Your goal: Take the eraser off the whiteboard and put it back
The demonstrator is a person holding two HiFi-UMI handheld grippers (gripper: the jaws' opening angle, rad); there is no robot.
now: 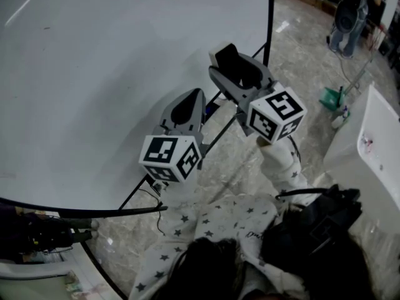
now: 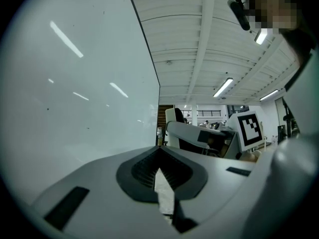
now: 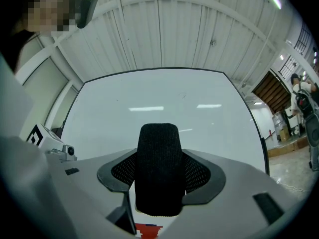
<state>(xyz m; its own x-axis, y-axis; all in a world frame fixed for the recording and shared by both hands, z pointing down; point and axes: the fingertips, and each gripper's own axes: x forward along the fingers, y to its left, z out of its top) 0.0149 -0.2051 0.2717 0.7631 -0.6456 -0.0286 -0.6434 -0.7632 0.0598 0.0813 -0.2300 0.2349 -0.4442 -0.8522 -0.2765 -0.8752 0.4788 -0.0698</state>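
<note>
A black felt eraser [image 3: 158, 183] stands upright between the jaws of my right gripper [image 3: 159, 148], which is shut on it. In the head view the eraser [image 1: 232, 60] is held close in front of the whiteboard [image 1: 94, 74], near the board's right edge, not touching it as far as I can tell. In the right gripper view the whiteboard [image 3: 164, 98] fills the space straight ahead. My left gripper [image 1: 189, 102] hovers lower and to the left, beside the board's lower part. Its jaws [image 2: 158, 156] meet at the tips with nothing in them.
The board's black frame and legs [image 1: 220, 133] run down behind the grippers onto a marble floor. A white table [image 1: 375, 149] stands at the right, with a green dustpan [image 1: 330, 97] near it. A person [image 1: 350, 11] stands far back at the right.
</note>
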